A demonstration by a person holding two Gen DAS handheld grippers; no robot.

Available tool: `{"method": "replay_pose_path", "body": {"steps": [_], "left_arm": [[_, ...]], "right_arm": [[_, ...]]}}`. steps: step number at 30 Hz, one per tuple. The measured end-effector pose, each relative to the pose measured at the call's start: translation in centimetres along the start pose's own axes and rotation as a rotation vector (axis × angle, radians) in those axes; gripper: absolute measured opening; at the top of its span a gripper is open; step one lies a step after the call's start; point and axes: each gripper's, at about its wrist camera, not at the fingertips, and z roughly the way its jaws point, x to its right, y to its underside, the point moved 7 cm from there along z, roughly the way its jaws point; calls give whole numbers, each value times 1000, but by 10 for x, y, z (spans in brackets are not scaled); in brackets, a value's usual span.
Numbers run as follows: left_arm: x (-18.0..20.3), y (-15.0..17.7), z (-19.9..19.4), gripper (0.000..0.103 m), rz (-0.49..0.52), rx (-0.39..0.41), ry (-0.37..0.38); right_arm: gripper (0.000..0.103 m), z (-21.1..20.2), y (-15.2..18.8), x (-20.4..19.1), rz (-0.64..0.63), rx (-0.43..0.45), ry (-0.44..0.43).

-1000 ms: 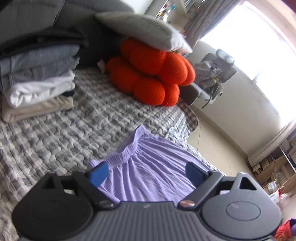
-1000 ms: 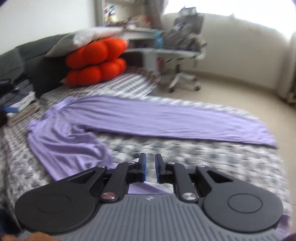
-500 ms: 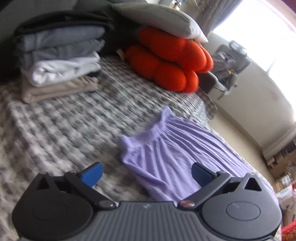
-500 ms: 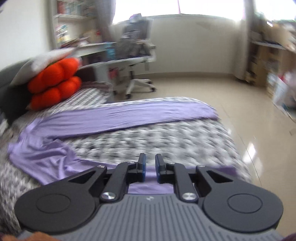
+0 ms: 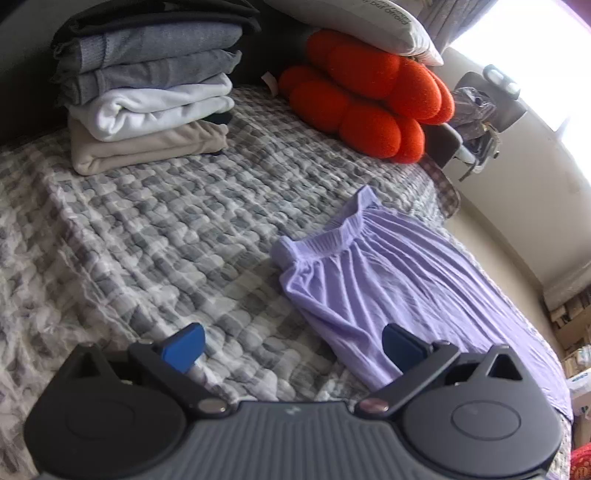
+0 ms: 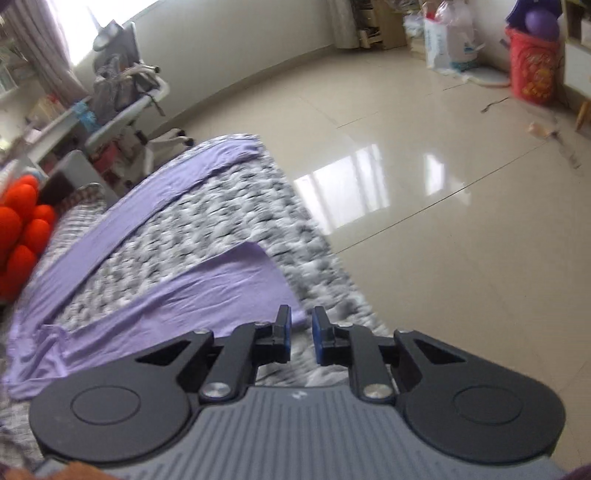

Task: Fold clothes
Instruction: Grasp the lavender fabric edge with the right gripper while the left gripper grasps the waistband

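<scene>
Checked grey bedspread (image 5: 155, 229) carries lilac trousers (image 5: 406, 280) spread flat, legs apart, reaching toward the bed's foot. Folded clothes (image 5: 147, 85) stack by the orange cushion (image 5: 369, 99). Left gripper (image 5: 291, 343) hovers spread wide, empty. Right gripper (image 6: 301, 334), jaws narrowly parted and opening, holds nothing beside a trouser leg's end.

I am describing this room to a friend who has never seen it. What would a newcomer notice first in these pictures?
The lilac trousers catch the eye first: they lie spread on the grey checked bedcover, the legs apart and running toward the foot of the bed. Next comes the bright orange cushion at the head of the bed, under a pale pillow. Beside it, at the left in the left wrist view, stands a neat stack of folded clothes.
</scene>
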Motion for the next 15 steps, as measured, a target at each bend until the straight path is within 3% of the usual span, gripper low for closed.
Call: {"method": "replay_pose_path", "body": {"steps": [3,8,13,15], "left_arm": [[-2,0,1,102,-30,-4,4],[-9,-2,-1,100,-25,17,-34],[-10,-3,1,100,-47,11,4],[-11,-3,3,100,-48,6,-4]], "right_arm": [[18,15,6,0,35,-53,-20],[18,14,-2,12,144,-56,-46],[19,14,-6,17,190,-62,-49],[35,11,-6,18,210,-56,-66]]}}
